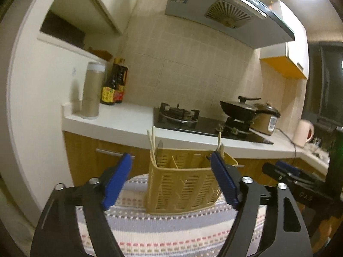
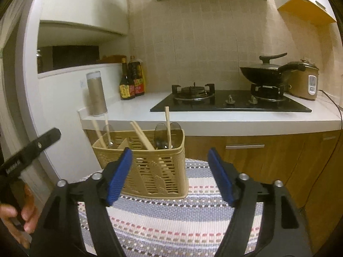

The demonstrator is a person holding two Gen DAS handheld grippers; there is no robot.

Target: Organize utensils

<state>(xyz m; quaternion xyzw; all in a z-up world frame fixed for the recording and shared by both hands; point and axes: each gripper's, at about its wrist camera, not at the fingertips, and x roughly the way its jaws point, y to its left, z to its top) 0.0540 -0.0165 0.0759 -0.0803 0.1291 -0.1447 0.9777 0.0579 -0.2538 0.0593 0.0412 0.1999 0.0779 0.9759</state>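
A tan slotted utensil basket (image 1: 184, 184) stands on a striped woven mat (image 1: 171, 233). It also shows in the right wrist view (image 2: 150, 162), holding wooden chopsticks (image 2: 142, 136) and clear-handled spoons (image 2: 159, 135). In the left wrist view chopsticks (image 1: 151, 143) and a spoon (image 1: 159, 152) stick up from its left end. My left gripper (image 1: 170, 160) is open and empty, its blue pads on either side of the basket. My right gripper (image 2: 169, 155) is open and empty, just in front of the basket's right part.
Behind the mat runs a white counter (image 2: 133, 109) with a black gas hob (image 2: 231, 103), a wok (image 2: 263, 70), a rice cooker (image 2: 304, 81), sauce bottles (image 2: 131, 81) and a tall canister (image 2: 97, 94). Wooden cabinet doors (image 2: 257, 158) stand below. A kettle (image 1: 303, 132) is at far right.
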